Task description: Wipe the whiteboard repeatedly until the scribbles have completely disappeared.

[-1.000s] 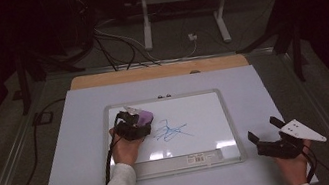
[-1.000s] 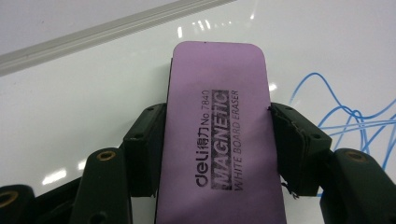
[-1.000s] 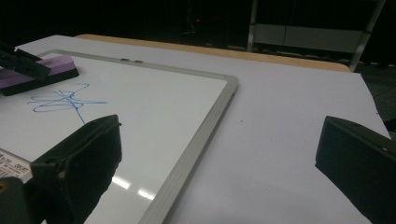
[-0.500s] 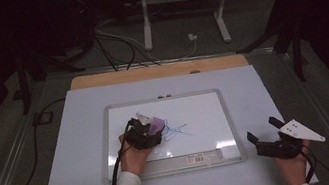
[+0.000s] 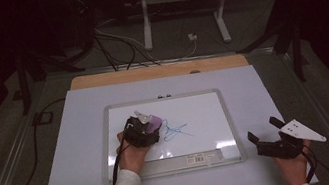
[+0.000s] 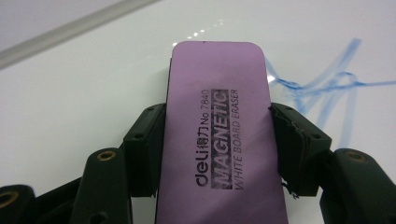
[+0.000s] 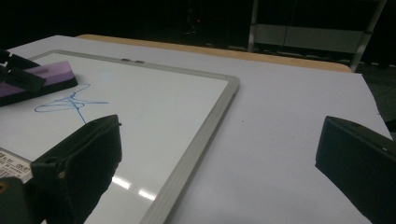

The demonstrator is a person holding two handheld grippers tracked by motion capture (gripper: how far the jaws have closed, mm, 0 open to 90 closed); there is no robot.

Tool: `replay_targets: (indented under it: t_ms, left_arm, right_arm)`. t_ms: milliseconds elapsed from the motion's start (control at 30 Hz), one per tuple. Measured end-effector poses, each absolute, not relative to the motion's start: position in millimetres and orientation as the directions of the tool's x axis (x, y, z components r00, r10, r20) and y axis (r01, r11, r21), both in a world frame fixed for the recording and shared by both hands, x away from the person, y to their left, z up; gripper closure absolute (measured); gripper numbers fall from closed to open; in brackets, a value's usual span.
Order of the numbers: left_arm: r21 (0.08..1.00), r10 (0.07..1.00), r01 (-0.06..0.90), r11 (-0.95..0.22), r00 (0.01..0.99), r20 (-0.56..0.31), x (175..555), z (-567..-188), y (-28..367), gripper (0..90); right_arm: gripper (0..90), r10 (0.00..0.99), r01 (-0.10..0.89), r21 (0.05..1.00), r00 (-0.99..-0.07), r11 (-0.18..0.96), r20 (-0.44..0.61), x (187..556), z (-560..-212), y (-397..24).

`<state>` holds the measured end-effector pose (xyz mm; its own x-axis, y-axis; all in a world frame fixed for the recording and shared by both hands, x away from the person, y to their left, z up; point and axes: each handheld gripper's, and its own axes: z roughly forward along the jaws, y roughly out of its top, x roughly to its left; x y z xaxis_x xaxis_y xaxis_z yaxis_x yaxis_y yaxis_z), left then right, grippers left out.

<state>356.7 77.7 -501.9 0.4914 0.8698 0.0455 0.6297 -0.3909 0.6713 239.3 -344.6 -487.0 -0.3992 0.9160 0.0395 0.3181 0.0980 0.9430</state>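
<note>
High view: left gripper (image 5: pixel 147 126) sits over the whiteboard (image 5: pixel 224 113), clamped on a purple eraser (image 5: pixel 153 121). The eraser is on the board's left-centre, just left of the blue scribble (image 5: pixel 175 131). The scribble looks mostly intact from up here. Right gripper (image 5: pixel 267 135) is parked on the white table sheet (image 5: pixel 62 160) off the board's lower right corner, well apart from the marks, jaws spread, nothing between them.

Left gripper view: both jaws press the long sides of the eraser (image 6: pixel 219 135), purple back facing the camera, printed "MAGNETIC WHITE BOARD ERASER". Grip looks square, no tilt. Blue scribble (image 6: pixel 322 88) lies just off the eraser's right edge, with pale, smeared strokes at its upper end, possibly a partial wipe, though the glare makes that hard to call. Board to the left of the eraser is clean.

Right gripper view: jaws wide apart, empty, pointing across the board frame (image 7: pixel 205 121). Eraser (image 7: pixel 39 81) and scribble (image 7: pixel 70 103) show at far left, eraser flat on the board and near the ink.

Status, my read: eraser picked up and on the board, that part is done. Wiping has barely started or not started at all; nearly the whole scribble is left. Next pass needs to sweep toward the ink.
</note>
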Motion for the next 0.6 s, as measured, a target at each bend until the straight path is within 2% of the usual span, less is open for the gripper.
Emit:
replay_targets:
  t_ms: [300,600]
  left_arm:
    - [0.664,0.891,0.655,-0.36,0.452,0.038,364.8,-501.4,81.6,41.8]
    - [0.659,0.845,0.629,-0.411,0.535,0.016,347.7,-500.6,63.8,41.8]
  right_arm:
    - [0.6,0.916,0.321,0.942,-0.399,0.097,0.042,239.7,-487.3,-344.0]
    - [0.6,0.915,0.322,0.941,-0.401,0.102,0.038,240.1,-487.6,-343.0]
